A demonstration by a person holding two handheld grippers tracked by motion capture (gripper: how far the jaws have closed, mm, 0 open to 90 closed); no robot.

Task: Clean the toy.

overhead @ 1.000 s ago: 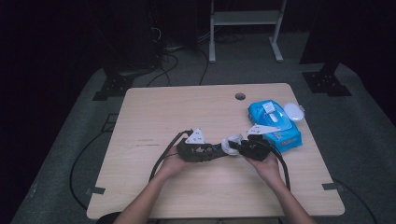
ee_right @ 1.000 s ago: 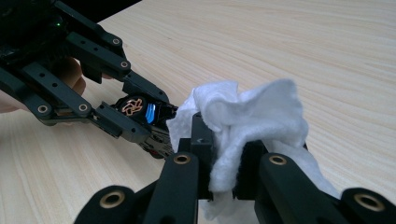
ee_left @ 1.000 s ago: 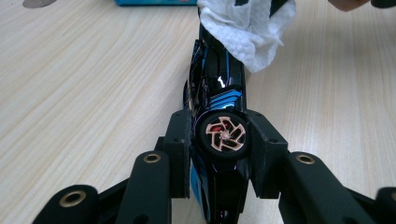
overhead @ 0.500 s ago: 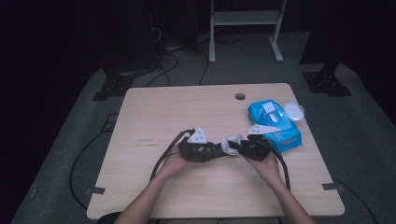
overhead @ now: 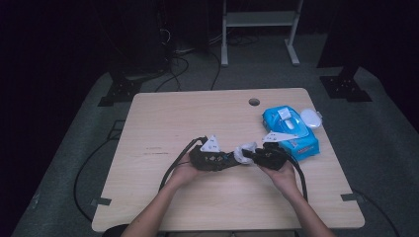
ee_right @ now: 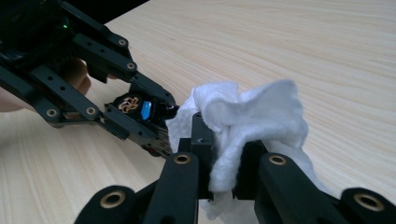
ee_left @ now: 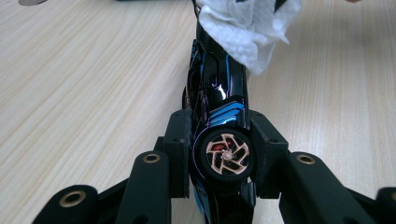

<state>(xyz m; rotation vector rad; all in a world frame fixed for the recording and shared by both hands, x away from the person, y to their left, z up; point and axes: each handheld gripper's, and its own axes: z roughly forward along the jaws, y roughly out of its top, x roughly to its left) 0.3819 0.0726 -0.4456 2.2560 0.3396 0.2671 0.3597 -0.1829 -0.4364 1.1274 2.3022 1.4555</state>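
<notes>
A black toy car [ee_left: 219, 93] with blue stripes and a copper-spoked wheel sits between the pads of my left gripper [ee_left: 222, 140], whose jaws have just been closing and are now shut on its sides. My right gripper [ee_right: 223, 140] is shut on a crumpled white wipe [ee_right: 252, 112]. The wipe [ee_left: 247, 28] rests against the far end of the car [ee_right: 140, 112]. In the high view the two grippers meet nose to nose near the table's front middle, the left gripper [overhead: 231, 159] on the left, the right gripper [overhead: 250, 154] on the right, with the wipe [overhead: 245, 149] between them.
A blue pack of wipes [overhead: 291, 131] lies right of the right hand, with a white oval lid [overhead: 311, 117] beside it. The wooden table [overhead: 188, 113] has a cable hole [overhead: 254, 101] near its far edge. Black cables trail off the left and right front.
</notes>
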